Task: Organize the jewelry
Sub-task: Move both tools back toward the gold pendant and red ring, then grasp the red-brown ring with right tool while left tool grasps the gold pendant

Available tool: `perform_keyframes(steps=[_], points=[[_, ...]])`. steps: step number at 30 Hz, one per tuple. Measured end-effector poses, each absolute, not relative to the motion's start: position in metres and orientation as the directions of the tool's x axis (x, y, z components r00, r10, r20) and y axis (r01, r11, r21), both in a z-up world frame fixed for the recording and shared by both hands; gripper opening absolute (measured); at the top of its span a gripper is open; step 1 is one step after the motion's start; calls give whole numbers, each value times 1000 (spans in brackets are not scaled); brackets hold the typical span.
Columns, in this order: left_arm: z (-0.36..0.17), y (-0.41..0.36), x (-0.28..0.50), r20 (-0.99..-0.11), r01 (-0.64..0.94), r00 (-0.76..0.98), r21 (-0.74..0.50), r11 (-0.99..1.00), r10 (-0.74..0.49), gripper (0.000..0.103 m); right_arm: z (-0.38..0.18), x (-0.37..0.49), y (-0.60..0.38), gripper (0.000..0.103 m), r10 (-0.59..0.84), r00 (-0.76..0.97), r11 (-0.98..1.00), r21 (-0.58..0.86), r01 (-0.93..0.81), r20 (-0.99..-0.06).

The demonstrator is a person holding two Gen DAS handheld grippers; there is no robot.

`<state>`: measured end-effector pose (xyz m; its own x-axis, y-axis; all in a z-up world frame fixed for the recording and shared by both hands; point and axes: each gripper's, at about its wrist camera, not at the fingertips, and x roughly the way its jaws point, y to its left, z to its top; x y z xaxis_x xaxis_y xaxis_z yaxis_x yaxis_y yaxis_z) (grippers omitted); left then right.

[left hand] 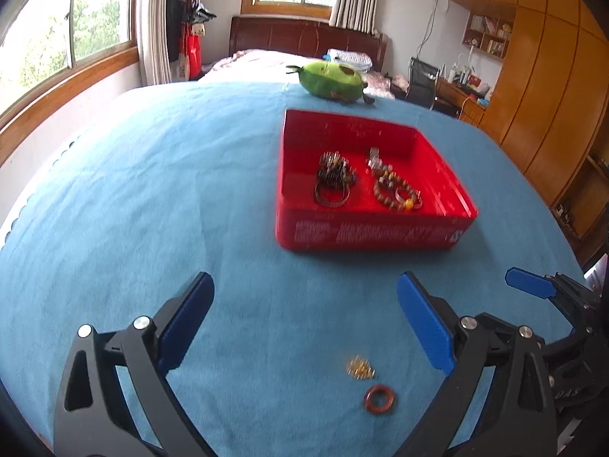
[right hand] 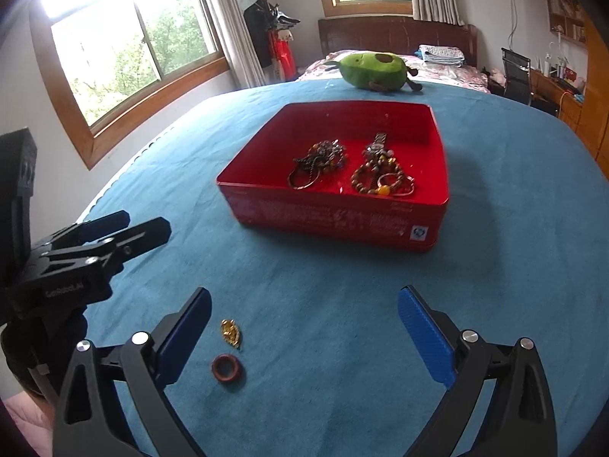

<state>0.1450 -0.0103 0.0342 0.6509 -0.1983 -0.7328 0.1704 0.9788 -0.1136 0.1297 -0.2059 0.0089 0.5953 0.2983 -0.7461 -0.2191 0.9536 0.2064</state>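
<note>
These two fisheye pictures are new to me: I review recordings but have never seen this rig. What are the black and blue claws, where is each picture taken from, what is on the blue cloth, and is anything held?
The claws are two-finger grippers, one in each of a person's hands; no robot arm is involved. Each gripper carries a camera looking forward along its own fingers.

The left wrist view shows the left gripper at the bottom, open and empty. The right wrist view shows the right gripper, also open and empty.

On the blue cloth stands a red tin with no lid on it, holding beaded bracelets and a darker tangle of jewelry. Outside it, close to the grippers, lie a small gold piece and a reddish-brown ring, apart from each other. A green plush toy sits beyond the tin.
</note>
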Motion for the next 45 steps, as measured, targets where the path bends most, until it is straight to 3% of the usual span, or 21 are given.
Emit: perform_keyframes(steps=[9,14,17,22,28,32,45], points=[[-2,15,131,-799,120,575,-133,984,-178,96,-31,107,-172,87,318,488,941,207,-268,-813],[-5,28,123,-802,97,574,-138,986,-169,96,-48,116,-167,49,437,375,894,350,-279,-818],[-2,30,120,-796,97,581,-137,986,-168,96,-53,122,-164,37,432,358,896,349,-275,-828],[0,30,119,-794,111,581,-142,984,-180,96,-59,124,-154,28,385,344,911,294,-289,-856],[-2,24,121,-798,124,570,-150,981,-194,96,-62,127,-138,26,332,347,920,220,-323,-877],[-3,20,124,-803,130,563,-150,980,-197,96,-64,126,-126,12,304,347,914,168,-370,-887],[-16,-18,137,-850,211,477,-137,968,-224,95,-47,117,-185,8,321,419,936,217,-277,-849]])
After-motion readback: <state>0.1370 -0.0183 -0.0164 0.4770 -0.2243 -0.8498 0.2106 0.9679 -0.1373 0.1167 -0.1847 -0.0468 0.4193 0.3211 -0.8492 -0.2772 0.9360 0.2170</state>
